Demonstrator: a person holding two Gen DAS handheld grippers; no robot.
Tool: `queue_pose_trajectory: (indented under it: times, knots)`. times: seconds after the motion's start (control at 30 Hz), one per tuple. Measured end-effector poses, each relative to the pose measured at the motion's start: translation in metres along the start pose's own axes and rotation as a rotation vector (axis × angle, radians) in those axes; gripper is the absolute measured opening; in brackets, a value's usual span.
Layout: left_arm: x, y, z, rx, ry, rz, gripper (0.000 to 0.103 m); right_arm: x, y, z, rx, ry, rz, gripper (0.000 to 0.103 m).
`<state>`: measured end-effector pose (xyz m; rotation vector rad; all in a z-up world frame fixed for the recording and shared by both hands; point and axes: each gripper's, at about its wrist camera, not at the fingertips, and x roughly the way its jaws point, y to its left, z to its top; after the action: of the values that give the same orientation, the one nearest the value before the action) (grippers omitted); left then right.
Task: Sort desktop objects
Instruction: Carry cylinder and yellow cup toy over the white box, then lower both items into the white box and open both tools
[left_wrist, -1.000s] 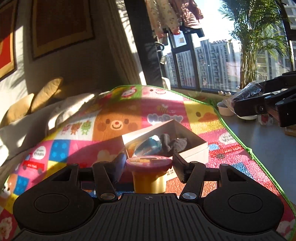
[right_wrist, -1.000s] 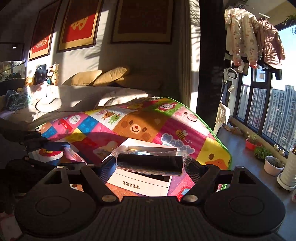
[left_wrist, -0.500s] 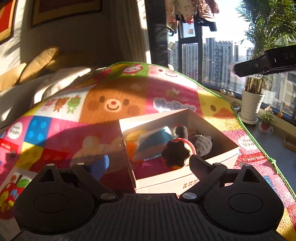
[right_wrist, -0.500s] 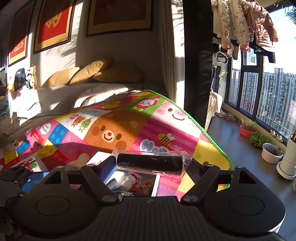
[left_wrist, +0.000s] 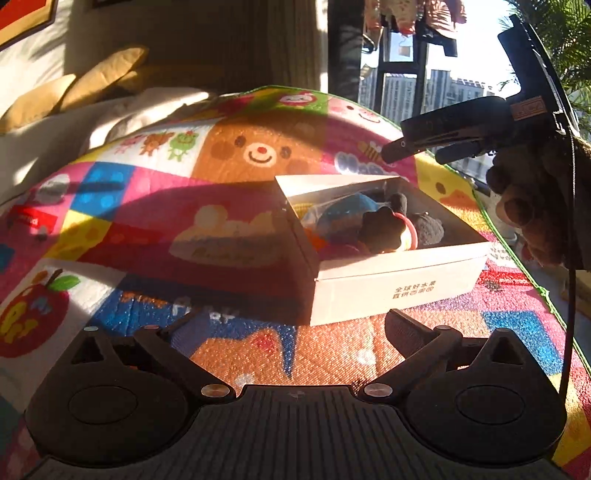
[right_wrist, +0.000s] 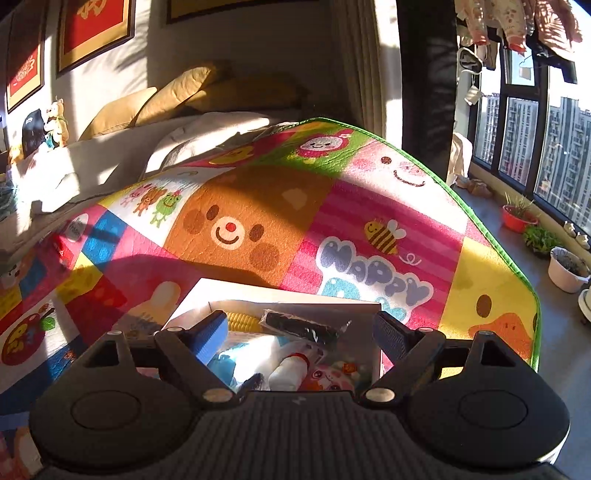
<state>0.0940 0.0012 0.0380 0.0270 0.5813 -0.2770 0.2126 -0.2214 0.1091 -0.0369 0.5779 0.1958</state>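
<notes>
Both grippers have just opened and hold nothing. Ahead of the left gripper stands the white box, already holding several toys; the wrapped black roll lies inside it, below the right gripper. Sorting seems nearly finished.

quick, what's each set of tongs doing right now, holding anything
Left tongs: open and empty, having just been opening.
Right tongs: open over the white box, having just opened further; the wrapped black roll lies loose between them.

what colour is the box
White, with small gold lettering on its side; left wrist view shows it best.
</notes>
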Motion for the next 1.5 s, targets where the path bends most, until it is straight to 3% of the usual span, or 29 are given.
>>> queue_pose_trajectory:
  times: [0.07, 0.1, 0.13, 0.37, 0.53, 0.67, 0.73, 0.83, 0.97, 1.13, 1.37, 1.5]
  knots:
    - [0.001, 0.004, -0.002, -0.024, 0.009, -0.002, 0.103, -0.013, 0.017, -0.020, -0.077, -0.005, 0.017, 0.064]
    - [0.001, 0.005, -0.002, -0.031, 0.011, -0.007, 0.103, -0.018, 0.025, -0.028, -0.117, 0.004, 0.027, 0.038]
    - [0.001, 0.005, -0.003, -0.035, 0.011, -0.013, 0.103, -0.022, 0.033, -0.034, -0.135, 0.025, 0.047, 0.032]
    - [-0.007, -0.008, -0.002, -0.008, 0.009, -0.022, 0.103, -0.006, 0.062, -0.048, -0.108, 0.106, 0.104, 0.032]
    - [-0.009, -0.011, 0.000, 0.006, 0.009, -0.007, 0.103, 0.000, 0.054, -0.042, -0.087, 0.108, 0.049, 0.033]
    - [0.001, -0.014, 0.007, 0.001, 0.017, -0.011, 0.103, -0.027, 0.019, -0.044, -0.005, 0.020, 0.023, 0.048]
    - [0.009, -0.018, 0.011, 0.004, 0.029, -0.019, 0.103, -0.035, -0.001, -0.048, 0.048, 0.003, -0.006, 0.065]
    - [0.023, -0.025, 0.017, 0.005, 0.049, -0.026, 0.103, -0.035, -0.029, -0.059, 0.120, 0.018, -0.040, 0.085]
    - [0.034, -0.030, 0.022, 0.003, 0.065, -0.022, 0.103, -0.029, -0.059, -0.067, 0.264, 0.037, -0.015, 0.102]
    - [0.048, -0.033, 0.025, -0.006, 0.068, -0.055, 0.103, -0.010, -0.082, -0.073, 0.439, 0.054, 0.099, 0.103]
    - [0.067, -0.033, 0.023, -0.041, 0.070, -0.165, 0.103, 0.022, -0.078, -0.080, 0.542, 0.140, 0.245, 0.103]
    - [0.067, -0.025, 0.021, -0.051, 0.057, -0.208, 0.103, 0.024, -0.065, -0.076, 0.502, 0.146, 0.199, 0.103]
